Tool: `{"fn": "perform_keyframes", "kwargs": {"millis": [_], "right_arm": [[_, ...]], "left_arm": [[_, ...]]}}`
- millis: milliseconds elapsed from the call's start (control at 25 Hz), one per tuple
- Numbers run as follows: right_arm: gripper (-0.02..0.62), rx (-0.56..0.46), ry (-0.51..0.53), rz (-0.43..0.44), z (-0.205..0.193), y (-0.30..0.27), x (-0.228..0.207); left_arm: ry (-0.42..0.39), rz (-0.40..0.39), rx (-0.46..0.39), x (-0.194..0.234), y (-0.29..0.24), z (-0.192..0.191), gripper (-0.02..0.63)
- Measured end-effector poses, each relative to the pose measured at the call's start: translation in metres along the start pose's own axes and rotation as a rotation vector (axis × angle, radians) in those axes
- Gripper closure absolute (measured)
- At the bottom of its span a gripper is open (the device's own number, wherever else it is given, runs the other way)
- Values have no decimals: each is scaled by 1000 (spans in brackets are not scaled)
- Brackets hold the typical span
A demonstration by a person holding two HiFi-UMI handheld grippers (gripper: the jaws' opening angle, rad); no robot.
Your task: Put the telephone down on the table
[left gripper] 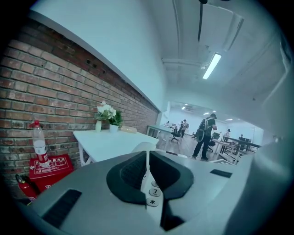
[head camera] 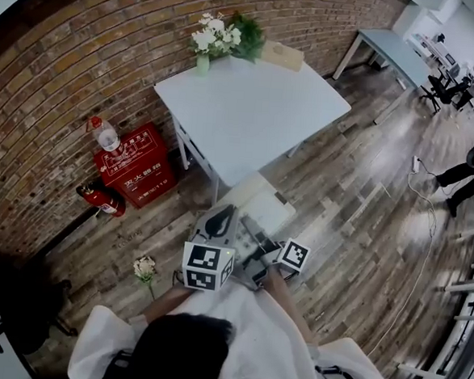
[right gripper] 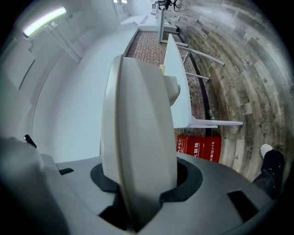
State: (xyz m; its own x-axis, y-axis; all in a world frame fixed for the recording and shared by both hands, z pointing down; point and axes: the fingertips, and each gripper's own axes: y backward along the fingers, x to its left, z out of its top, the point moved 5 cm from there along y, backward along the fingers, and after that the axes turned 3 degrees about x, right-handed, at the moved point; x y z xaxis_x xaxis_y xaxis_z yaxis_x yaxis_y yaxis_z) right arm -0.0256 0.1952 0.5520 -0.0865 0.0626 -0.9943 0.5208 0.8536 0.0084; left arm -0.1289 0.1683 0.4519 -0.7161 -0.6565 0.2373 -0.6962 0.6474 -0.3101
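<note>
In the head view a white telephone (head camera: 261, 215) hangs in the air over the wooden floor, just short of the near corner of the white table (head camera: 250, 113). My left gripper (head camera: 221, 225) is shut on the telephone's thin edge; keypad keys (left gripper: 153, 191) show between its jaws in the left gripper view (left gripper: 149, 195). My right gripper (head camera: 254, 255) is shut on the thick cream body of the telephone (right gripper: 138, 133), which fills the right gripper view between its jaws (right gripper: 138, 202). The table (left gripper: 108, 142) lies ahead of the left gripper.
White flowers in a vase (head camera: 219, 36) and a tan box (head camera: 283, 56) stand at the table's far edge by the brick wall. A red cabinet (head camera: 133, 165), a water bottle (head camera: 105, 135) and a fire extinguisher (head camera: 103, 199) sit left. People and desks (head camera: 463, 87) are far right.
</note>
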Motion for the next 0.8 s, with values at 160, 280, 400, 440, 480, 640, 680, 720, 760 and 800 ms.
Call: {"fn": "perform_keyframes", "kwargs": {"millis": [160, 280, 400, 440, 480, 640, 680, 720, 760, 800], "right_arm": [[382, -9, 0, 5, 6, -26, -4], [382, -19, 5, 1, 9, -40, -7], [382, -35, 7, -4, 13, -51, -11], [382, -40, 3, -6, 14, -53, -12], [382, -43, -1, -8, 15, -55, -13], [382, -56, -12, -13, 18, -61, -15], [382, -61, -17, -14, 18, -63, -16], [382, -65, -21, -14, 19, -64, -16], [382, -70, -24, -16, 20, -65, -17], [382, -73, -24, -19, 21, -66, -18]], "left_arm": [[-2, 2, -2, 26, -12, 6, 565], [-8, -6, 2, 41, -20, 10, 565], [-15, -20, 1, 49, -27, 13, 565], [-15, -24, 4, 51, -29, 13, 565], [-14, -28, 8, 53, -31, 13, 565], [-7, -38, 15, 61, -37, 14, 565], [-5, -41, 17, 62, -39, 14, 565], [-5, -46, 20, 64, -40, 14, 565], [-5, -53, 25, 64, -42, 14, 565], [-5, -59, 30, 65, -43, 14, 565]]}}
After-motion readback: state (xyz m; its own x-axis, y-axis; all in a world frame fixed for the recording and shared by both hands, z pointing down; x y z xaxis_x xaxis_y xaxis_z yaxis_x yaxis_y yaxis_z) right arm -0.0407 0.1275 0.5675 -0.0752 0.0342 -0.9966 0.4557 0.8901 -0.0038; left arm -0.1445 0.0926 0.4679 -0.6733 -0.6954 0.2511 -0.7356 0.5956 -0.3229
